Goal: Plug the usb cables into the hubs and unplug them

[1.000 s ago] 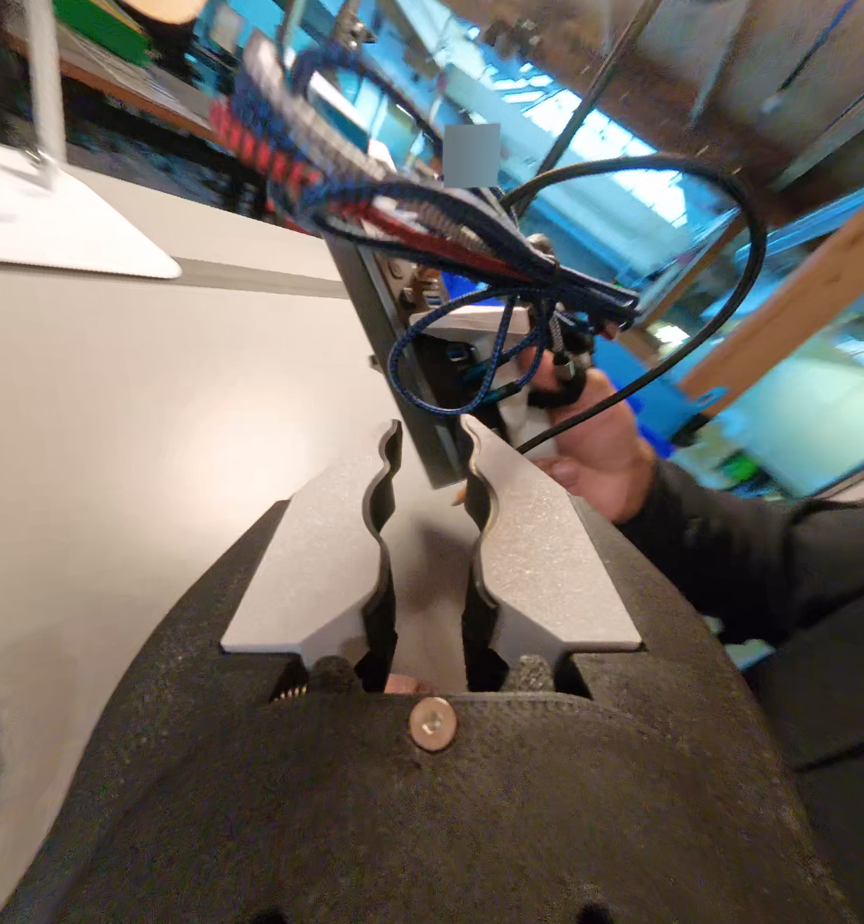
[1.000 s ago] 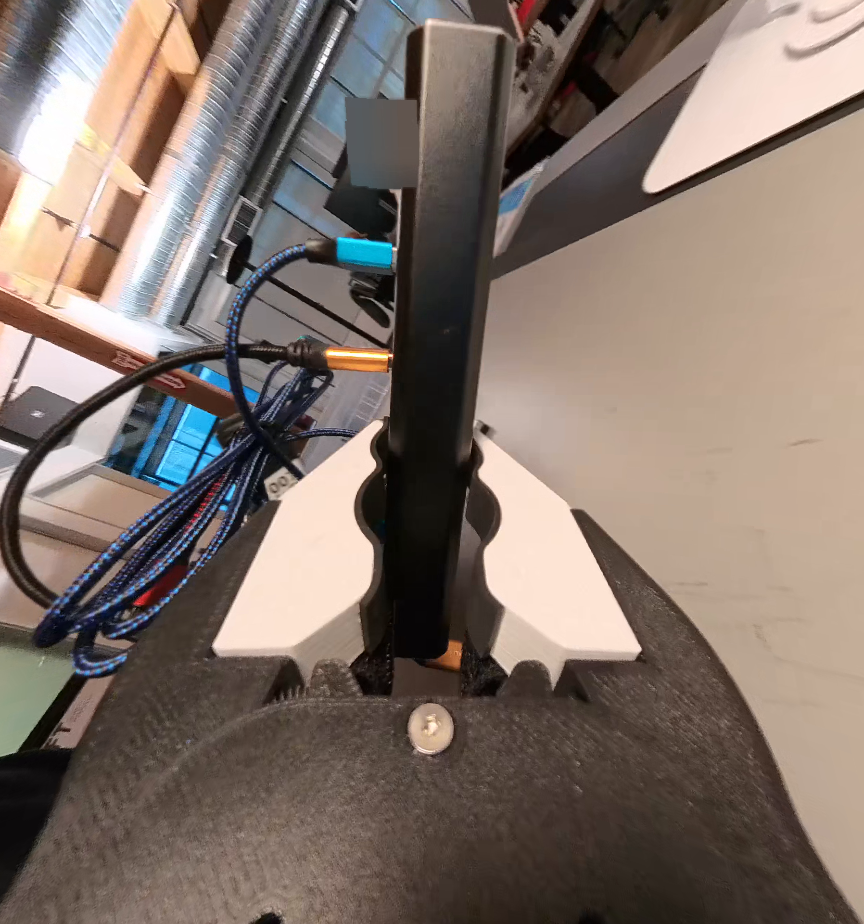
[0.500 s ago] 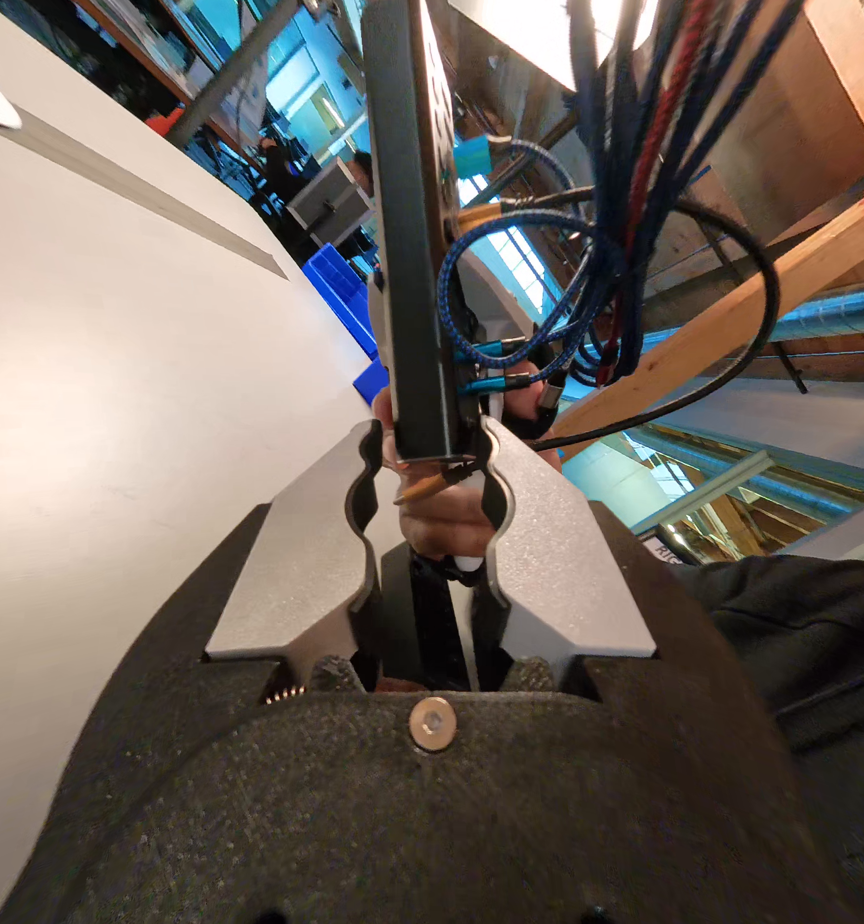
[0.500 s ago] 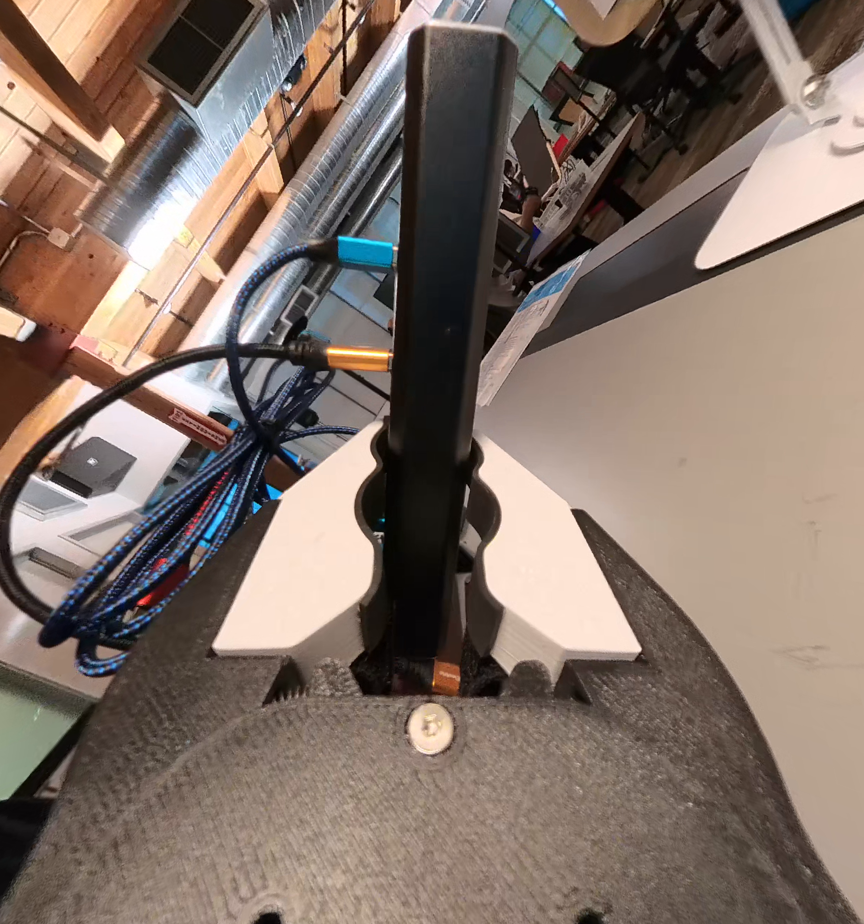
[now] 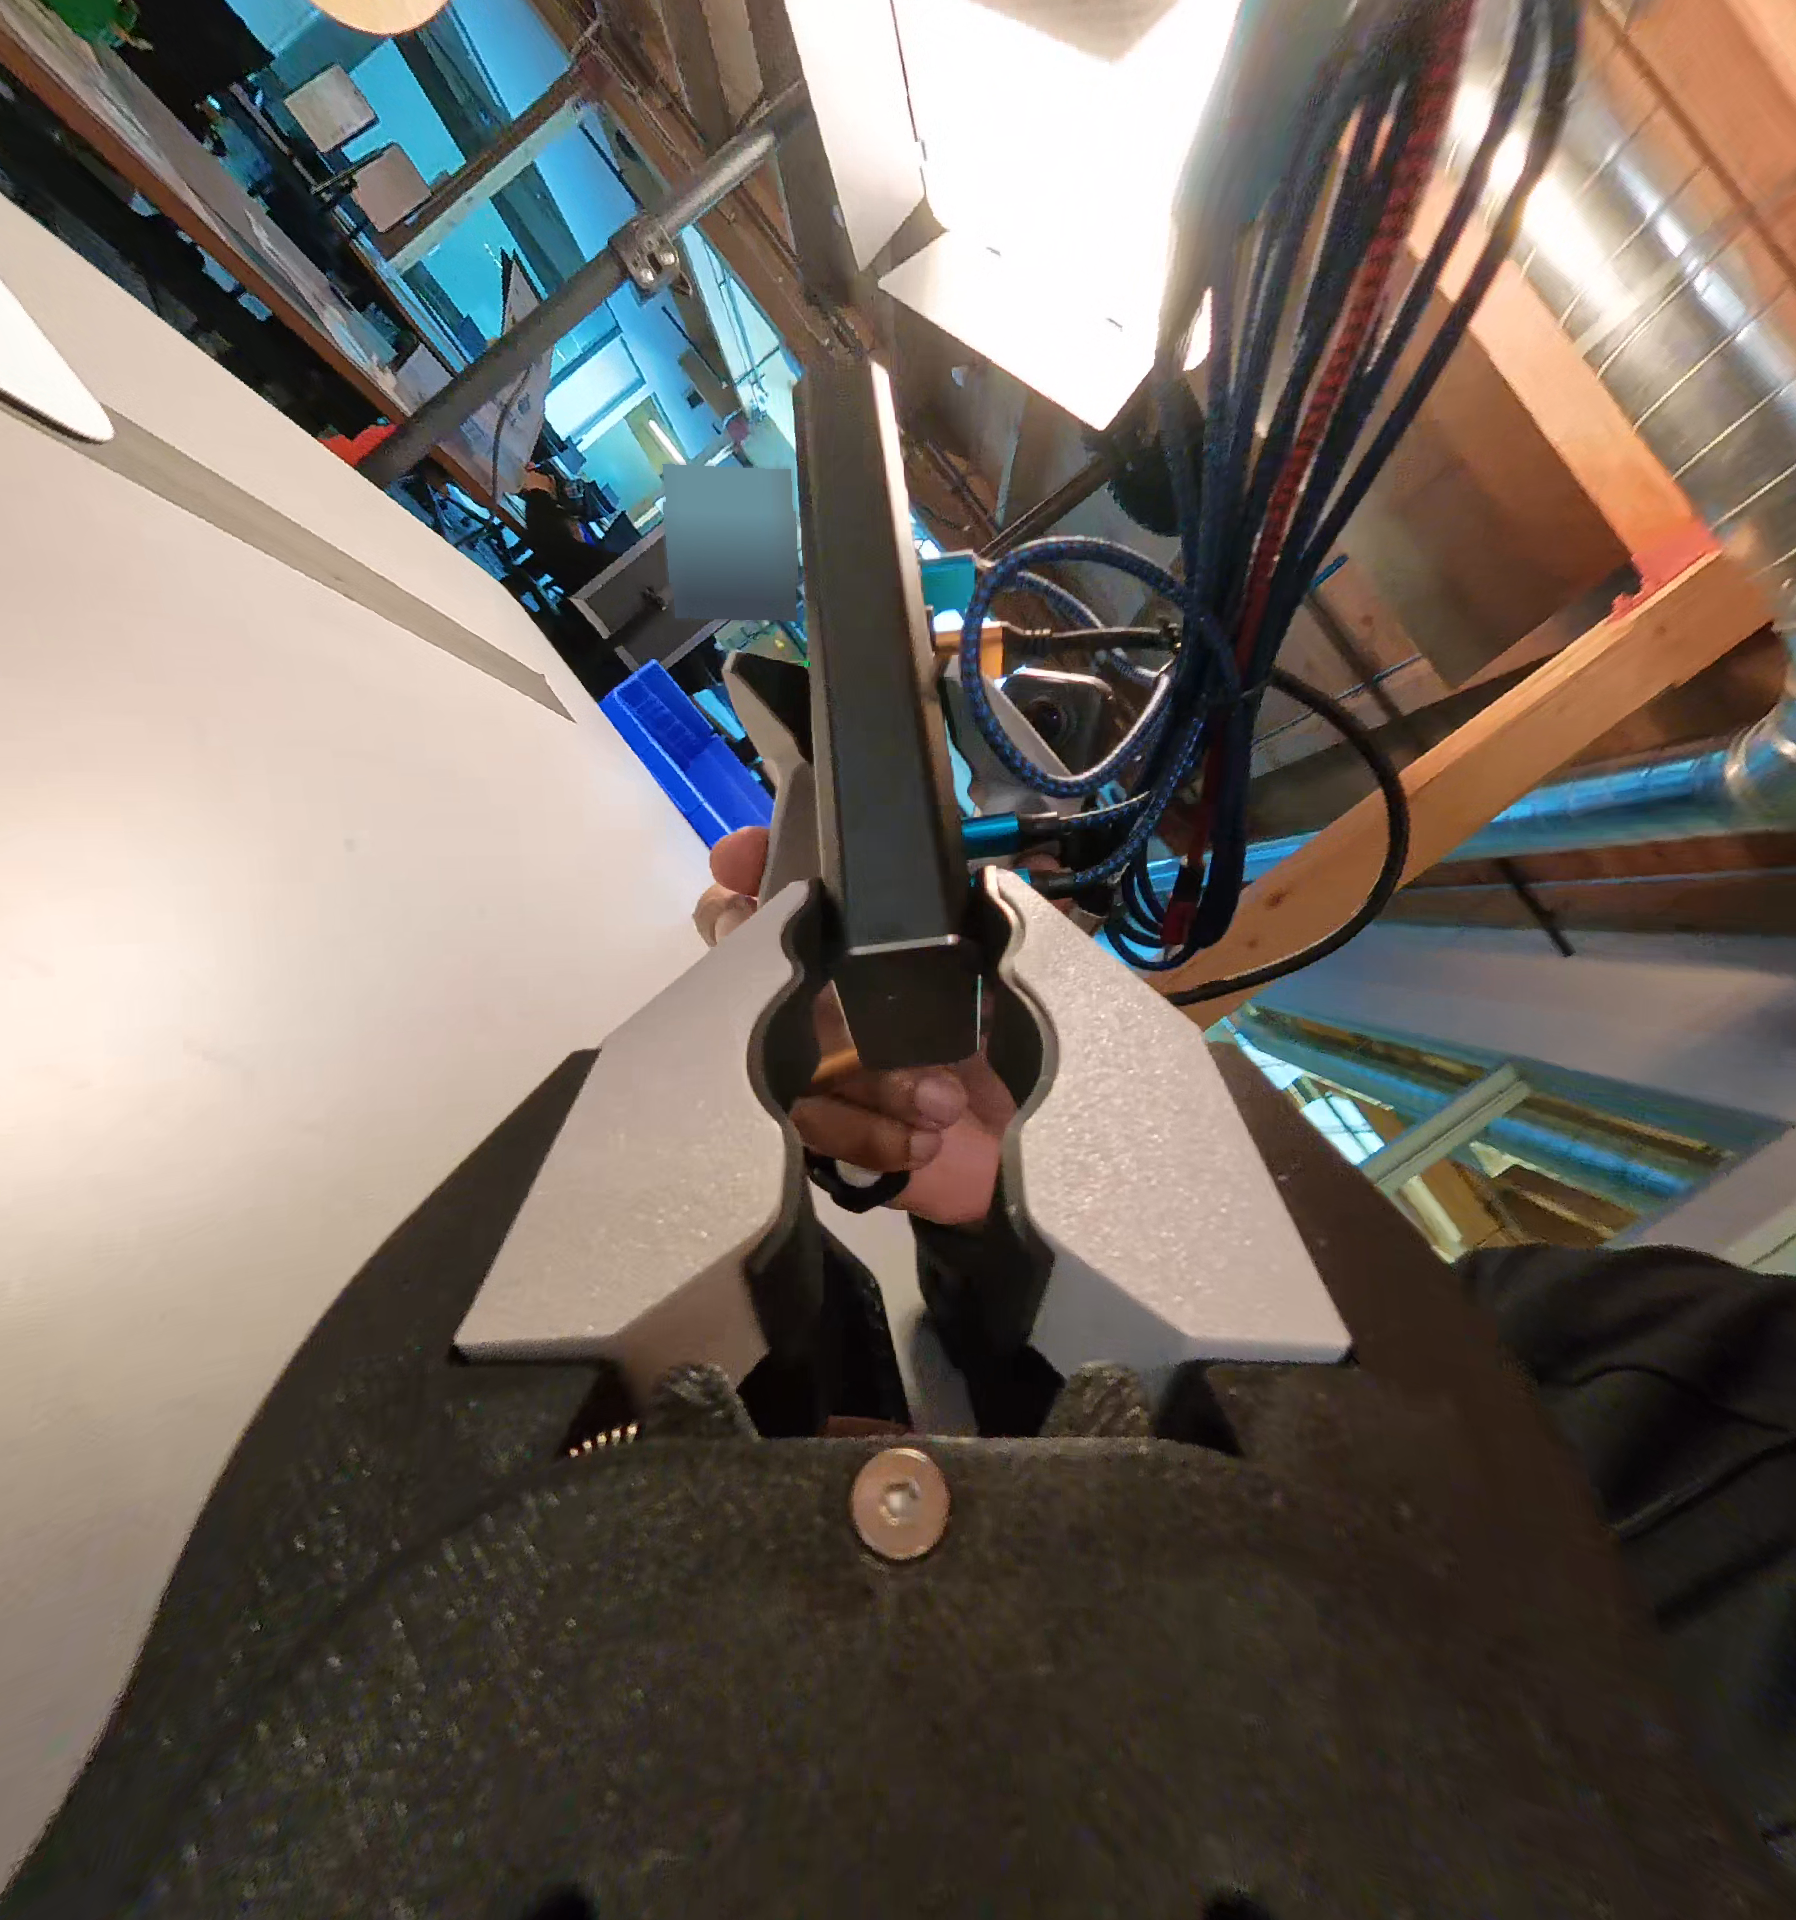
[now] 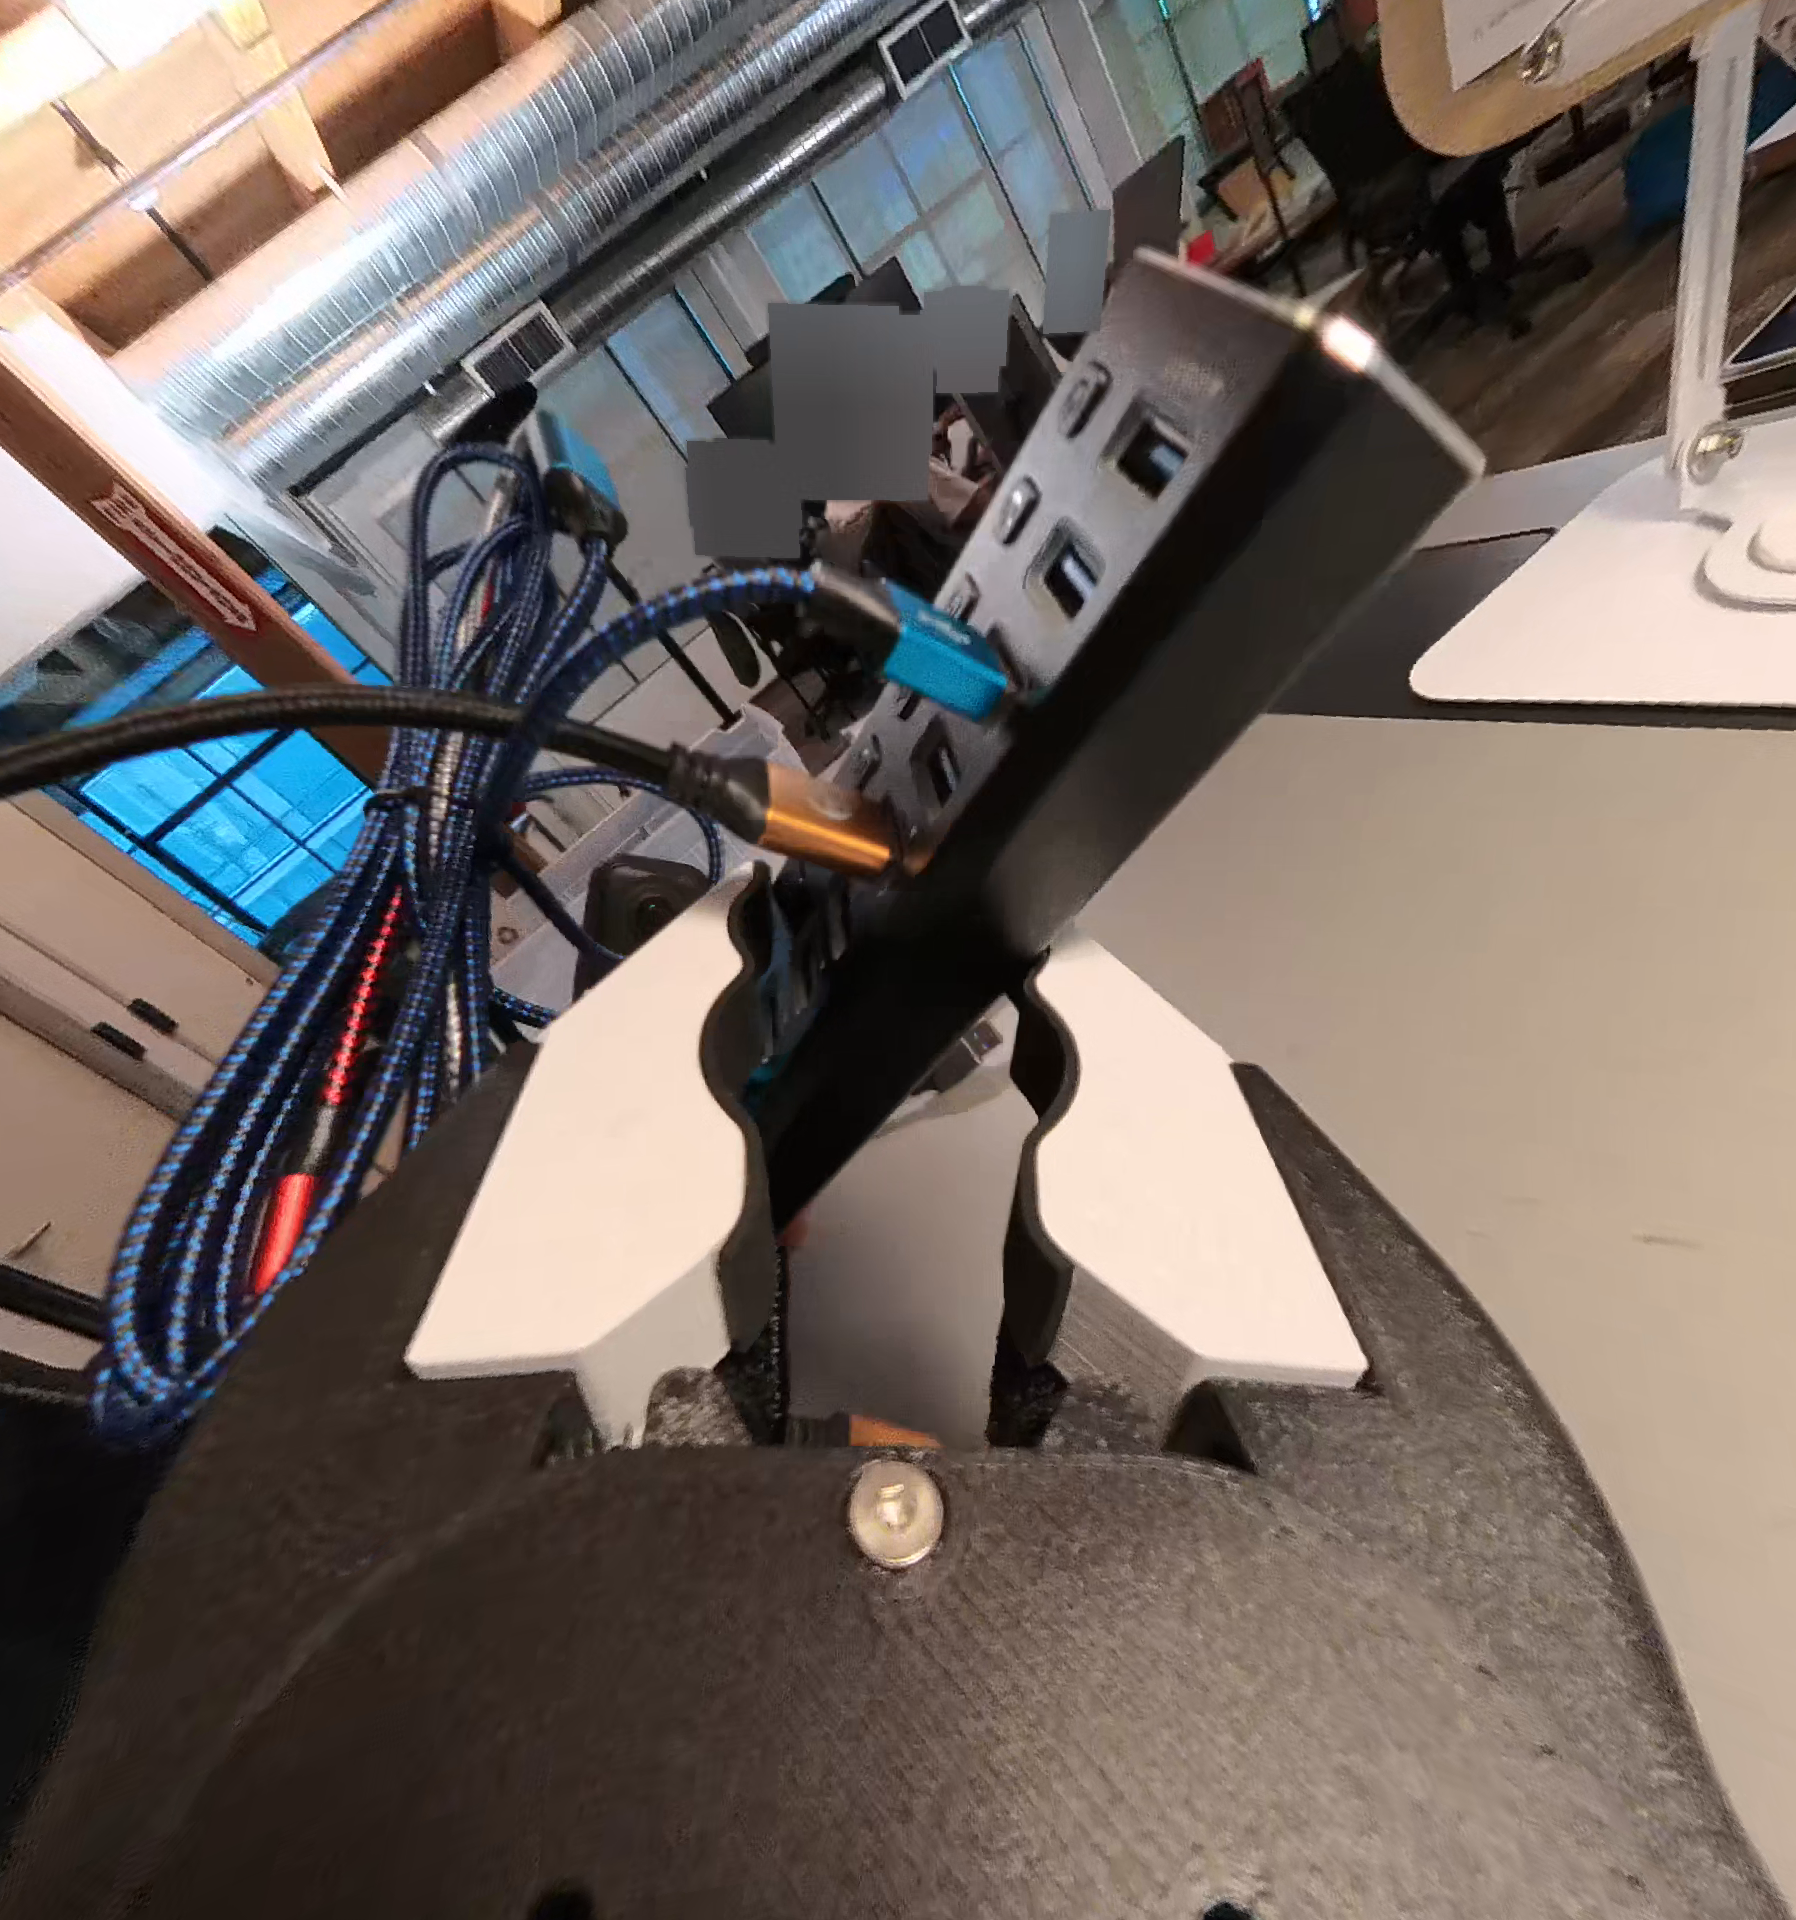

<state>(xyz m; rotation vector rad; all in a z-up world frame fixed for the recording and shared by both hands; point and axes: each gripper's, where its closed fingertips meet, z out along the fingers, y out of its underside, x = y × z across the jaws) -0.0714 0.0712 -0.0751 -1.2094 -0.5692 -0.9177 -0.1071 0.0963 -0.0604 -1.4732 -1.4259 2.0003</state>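
A long black USB hub (image 5: 873,675) is held up off the table. My left gripper (image 5: 899,925) is shut on its near end. A blue-plug cable (image 6: 941,655) and a gold-plug cable (image 6: 821,821) are plugged into the hub's port face (image 6: 1081,561). My right gripper (image 6: 889,940) is open, and the hub (image 6: 1185,623) leans tilted across the gap between its jaws. A bundle of blue and red braided cables (image 6: 354,987) hangs at the left, and it also shows in the left wrist view (image 5: 1237,675). A person's hand (image 5: 915,1132) shows behind the hub.
The grey table (image 5: 250,935) lies to the left in the left wrist view and to the right in the right wrist view (image 6: 1496,1039). A white stand base (image 6: 1652,603) sits at the table's far edge. A blue bin (image 5: 686,748) lies beyond the table. Tip to tip, the grippers are about 4 cm apart.
My left gripper moved up to the hub's end and closed on it. My right gripper opened, and the hub now leans tilted between its jaws instead of being clamped upright.
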